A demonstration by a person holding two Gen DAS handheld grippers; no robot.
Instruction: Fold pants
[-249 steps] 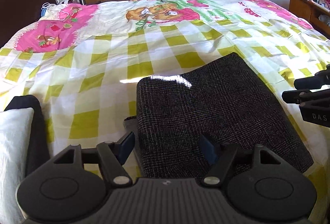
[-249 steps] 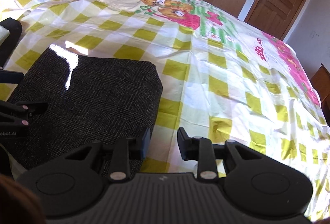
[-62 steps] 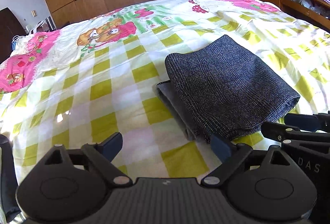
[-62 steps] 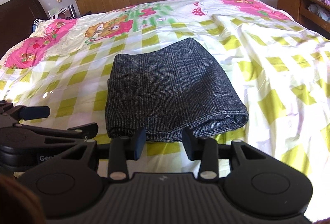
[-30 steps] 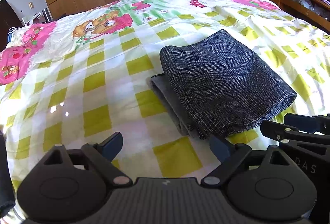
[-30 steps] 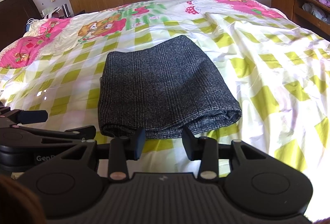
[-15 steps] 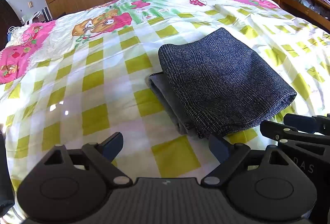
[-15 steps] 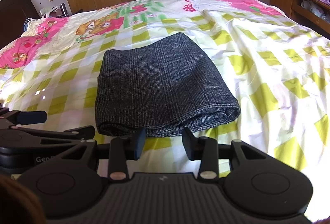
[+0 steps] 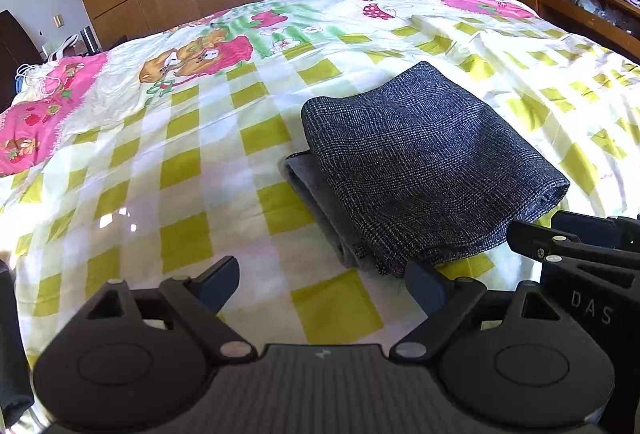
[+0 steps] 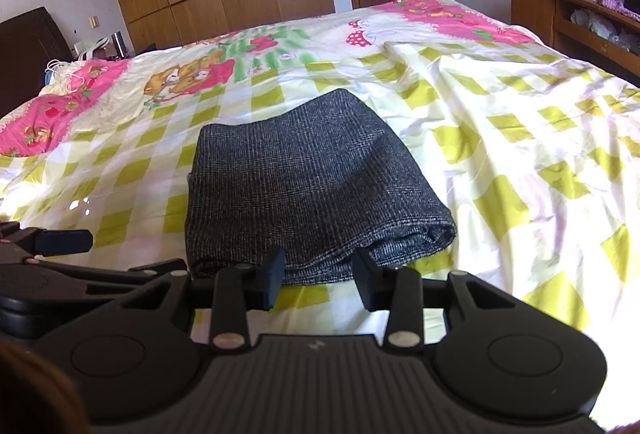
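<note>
The pants [image 10: 312, 190] lie folded into a compact stack on the bed [image 10: 520, 162] just ahead of me, my left gripper [image 9: 320, 282] wide open and right gripper [image 10: 316, 274] half open, both empty, so I judge folding done and only a tidy or retreat remains.

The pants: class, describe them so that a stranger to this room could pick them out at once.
Start at the big bed under its yellow and white checked sheet with pink cartoon borders. On the near part of it lie the pants, folded into a thick rectangle. They are the only dark thing on the sheet: charcoal grey cloth with a fine check, a paler grey layer peeking out at one side.
</note>
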